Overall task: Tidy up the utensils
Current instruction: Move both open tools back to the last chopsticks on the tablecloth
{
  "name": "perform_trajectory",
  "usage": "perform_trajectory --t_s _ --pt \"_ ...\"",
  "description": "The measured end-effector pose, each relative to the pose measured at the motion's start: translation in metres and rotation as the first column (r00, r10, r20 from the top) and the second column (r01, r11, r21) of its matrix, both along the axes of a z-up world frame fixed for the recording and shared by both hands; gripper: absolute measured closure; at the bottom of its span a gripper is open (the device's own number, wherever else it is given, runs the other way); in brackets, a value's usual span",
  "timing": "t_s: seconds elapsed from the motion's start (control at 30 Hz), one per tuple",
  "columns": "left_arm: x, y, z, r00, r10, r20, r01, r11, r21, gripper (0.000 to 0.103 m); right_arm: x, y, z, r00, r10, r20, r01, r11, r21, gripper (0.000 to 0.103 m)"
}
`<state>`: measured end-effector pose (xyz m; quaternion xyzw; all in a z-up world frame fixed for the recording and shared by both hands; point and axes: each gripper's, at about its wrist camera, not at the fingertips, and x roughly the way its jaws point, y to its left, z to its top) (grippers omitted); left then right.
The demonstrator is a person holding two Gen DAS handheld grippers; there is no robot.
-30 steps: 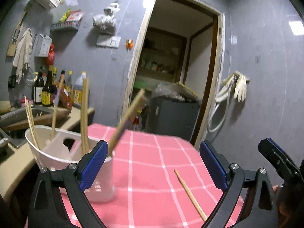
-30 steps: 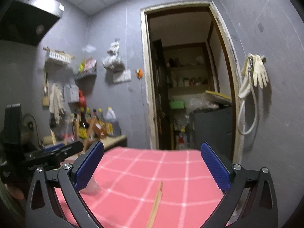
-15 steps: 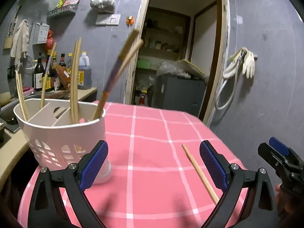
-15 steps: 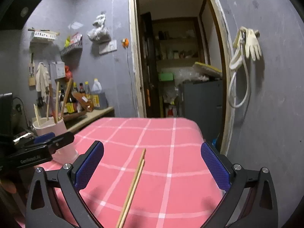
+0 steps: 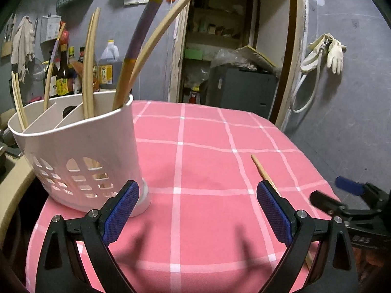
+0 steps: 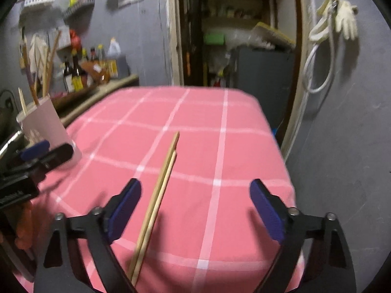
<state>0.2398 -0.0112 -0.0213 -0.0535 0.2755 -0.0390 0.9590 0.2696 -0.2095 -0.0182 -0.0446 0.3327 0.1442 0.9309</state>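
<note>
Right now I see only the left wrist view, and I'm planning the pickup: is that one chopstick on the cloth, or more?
Observer: Two chopsticks lie side by side, touching; the right wrist view shows both.
Operator: Is the right gripper around them?
Observer: They show between its fingers; its jaws have just been closing but stand open, pads off the wood.
Operator: Centred?
Observer: No, nearer its left finger.

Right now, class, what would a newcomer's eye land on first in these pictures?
Probably the pink checked tablecloth filling both views. Next, the pair of chopsticks lying loose on it between the pads of the open right claw. Then the white utensil holder at the table's left edge, with chopsticks standing in its compartments.
</note>
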Motion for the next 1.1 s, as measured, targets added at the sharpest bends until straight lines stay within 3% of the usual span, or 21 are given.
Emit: perform_trajectory --t_s 0.13,0.33,0.63,0.73,0.87,1.1 --pt "0.003 0.001 -0.002 1.000 -0.001 -0.022 0.000 1.000 -0.003 0.009 0.011 0.005 -0.014 0.995 0.019 -0.094 -0.021 0.999 -0.026 0.032" --pt "0.014 -0.001 -0.006 0.997 -0.013 -0.080 0.012 1.000 -0.006 0.009 0.020 0.014 -0.022 0.985 0.057 -0.161 -0.065 0.997 -0.049 0.035" --pt "0.030 -0.004 -0.011 0.980 -0.088 -0.178 0.082 0.996 -0.040 0.009 0.032 0.018 -0.021 0.982 0.065 -0.179 -0.075 0.996 -0.050 0.037" --pt "0.030 -0.001 -0.011 0.978 -0.096 -0.184 0.088 0.995 -0.050 0.009 0.030 0.012 -0.022 0.982 0.053 -0.183 -0.062 0.997 -0.045 0.044" --pt "0.030 0.000 -0.012 0.974 -0.116 -0.194 0.106 0.993 -0.060 0.009 0.031 0.008 -0.025 0.976 0.053 -0.210 -0.063 0.997 -0.041 0.045" --pt "0.034 -0.003 -0.012 0.974 -0.121 -0.190 0.110 0.992 -0.065 0.009 0.025 0.010 -0.019 0.982 0.070 -0.174 -0.075 0.997 -0.023 0.045"
